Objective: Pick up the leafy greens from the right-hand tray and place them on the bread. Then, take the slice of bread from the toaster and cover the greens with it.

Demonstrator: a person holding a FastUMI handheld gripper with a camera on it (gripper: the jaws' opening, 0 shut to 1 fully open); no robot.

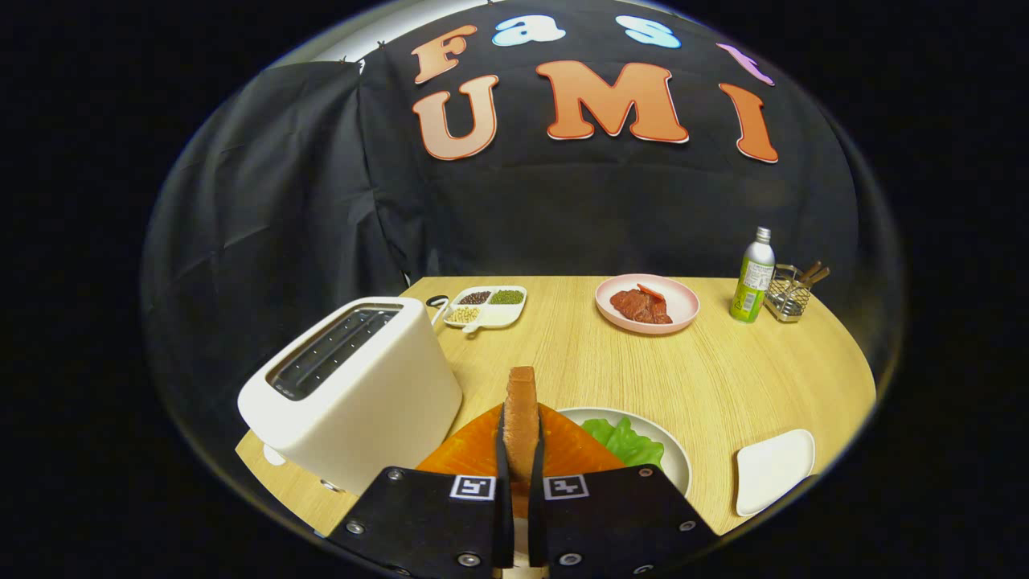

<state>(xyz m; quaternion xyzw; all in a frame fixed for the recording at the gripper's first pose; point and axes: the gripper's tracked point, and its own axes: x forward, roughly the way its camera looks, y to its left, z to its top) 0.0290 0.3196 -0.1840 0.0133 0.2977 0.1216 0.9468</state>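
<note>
Between my fingers, my claw (521, 474) is clamping the light, crumbly bread slice (521, 418) edgewise; the greens (625, 441) are waiting at two o'clock.

The fisheye camera is riding on the tongs (519, 462), looking forward along the two fingers and slightly down across the tabletop (723, 370) toward the booth's cloth wall. It is sitting close above the near edge, with the toaster (354, 386) just ahead to the left and the pink plate (647, 303) well beyond.
</note>
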